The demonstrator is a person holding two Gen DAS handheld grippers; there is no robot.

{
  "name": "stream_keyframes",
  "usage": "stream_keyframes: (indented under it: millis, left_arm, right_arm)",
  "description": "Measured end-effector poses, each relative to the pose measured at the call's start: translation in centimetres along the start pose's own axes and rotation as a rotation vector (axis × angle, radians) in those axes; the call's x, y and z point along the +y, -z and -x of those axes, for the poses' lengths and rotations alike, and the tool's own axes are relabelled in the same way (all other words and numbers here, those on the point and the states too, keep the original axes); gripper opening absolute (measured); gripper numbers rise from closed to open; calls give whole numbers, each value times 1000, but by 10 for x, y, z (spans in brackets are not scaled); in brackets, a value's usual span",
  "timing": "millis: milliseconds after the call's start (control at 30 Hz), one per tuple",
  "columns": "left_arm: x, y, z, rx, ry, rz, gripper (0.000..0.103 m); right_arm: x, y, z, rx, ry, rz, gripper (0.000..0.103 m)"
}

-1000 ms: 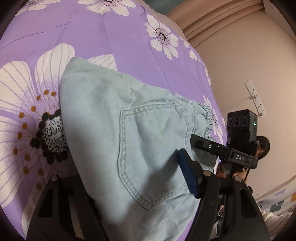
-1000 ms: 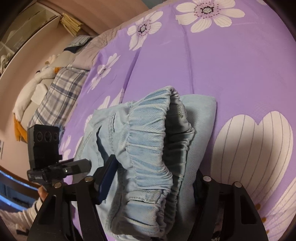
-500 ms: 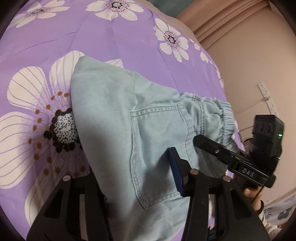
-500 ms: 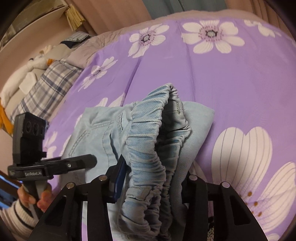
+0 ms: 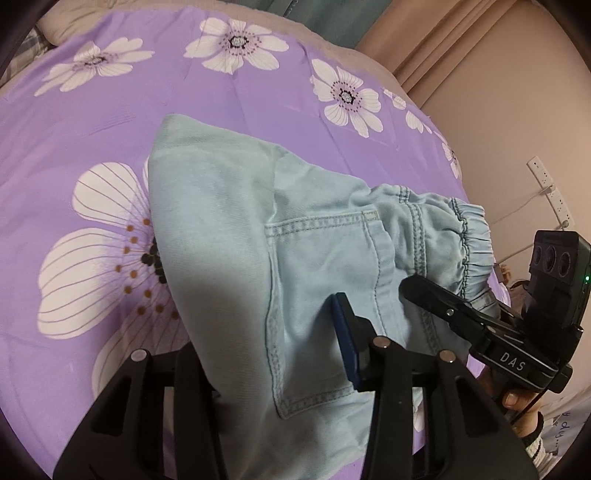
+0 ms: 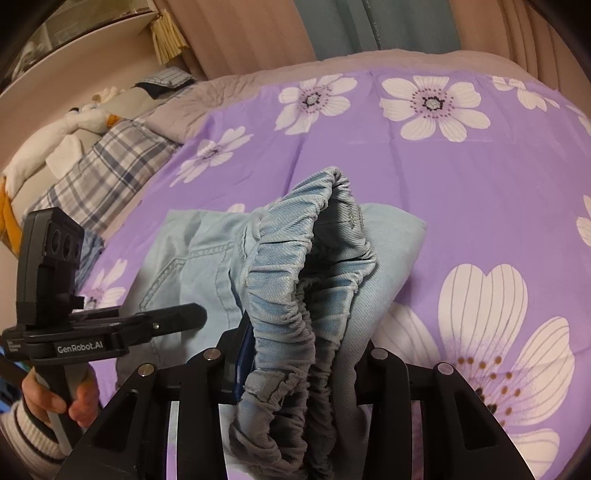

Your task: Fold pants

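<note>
The light blue denim pants (image 5: 229,221) lie folded on the purple flowered bedspread (image 5: 110,110), back pocket up. My left gripper (image 5: 266,325) is closing with the pocket end of the cloth between its jaws; the blue pad (image 5: 345,332) presses the fabric and the other finger is hidden under it. In the right wrist view the gathered elastic waistband (image 6: 295,280) bunches up between the jaws of my right gripper (image 6: 303,343), which is also closing and pinching it. That end of the pants hangs lifted off the bed. Each gripper shows in the other's view, held by a hand (image 6: 44,402).
A plaid pillow (image 6: 96,170) and a white plush toy (image 6: 74,125) lie at the head of the bed. Curtains (image 6: 295,29) hang behind the bed's far edge. A wall with a power strip (image 5: 550,188) stands close beyond the bed's right side.
Both grippers have narrowed onto the cloth and risen, tilting up so more of the bed shows. The waistband end of the pants has lifted with them.
</note>
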State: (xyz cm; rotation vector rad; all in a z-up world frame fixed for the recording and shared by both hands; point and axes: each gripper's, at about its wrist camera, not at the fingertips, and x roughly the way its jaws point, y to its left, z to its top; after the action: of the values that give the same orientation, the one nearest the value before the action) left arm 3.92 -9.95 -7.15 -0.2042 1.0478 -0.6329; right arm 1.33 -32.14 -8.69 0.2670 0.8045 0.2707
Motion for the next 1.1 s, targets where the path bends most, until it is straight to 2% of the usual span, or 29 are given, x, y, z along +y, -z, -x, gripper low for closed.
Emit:
stream_keyframes:
  millis: [300, 1100]
  left_arm:
    - [-10, 14, 26, -32, -45, -30, 42]
    - [5, 31, 94, -142, -95, 23, 41]
  right_arm:
    - [16, 6, 13, -24, -14, 11, 41]
    - [65, 2, 27, -62, -82, 135, 41]
